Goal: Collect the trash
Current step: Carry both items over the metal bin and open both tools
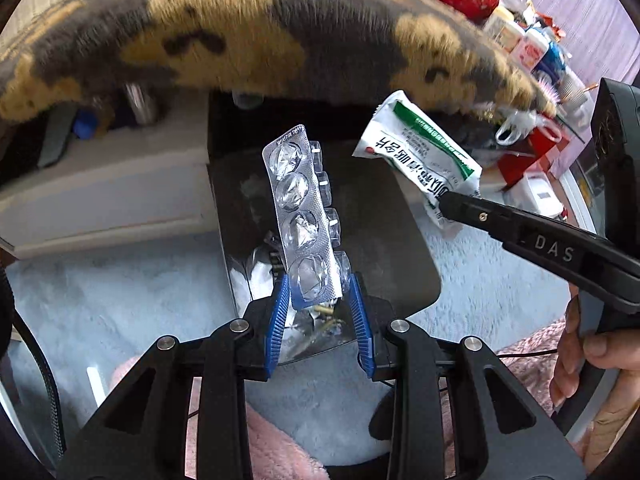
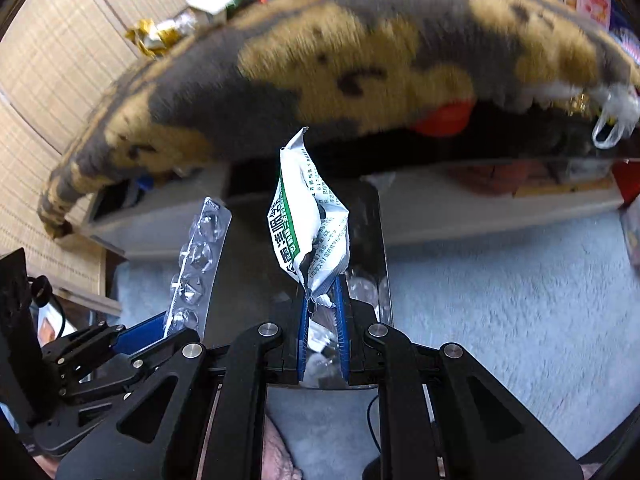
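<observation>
My left gripper (image 1: 318,284) is shut on the bottom end of an empty silver blister pack (image 1: 300,216), held upright above a dark trash bin (image 1: 400,264) that holds foil and wrappers. My right gripper (image 2: 323,284) is shut on a crumpled white and green medicine sachet (image 2: 308,224), also above the bin (image 2: 372,216). In the left wrist view the right gripper (image 1: 444,200) comes in from the right with the sachet (image 1: 416,152). In the right wrist view the left gripper (image 2: 168,322) holds the blister pack (image 2: 198,264) at the left.
A table draped in a grey and yellow furry cloth (image 1: 248,36) overhangs the bin, cluttered with packets and boxes (image 1: 532,48). A low white shelf (image 1: 112,184) stands under it. Pale blue carpet (image 2: 500,280) covers the floor. Pink fabric (image 1: 276,448) lies at the bottom.
</observation>
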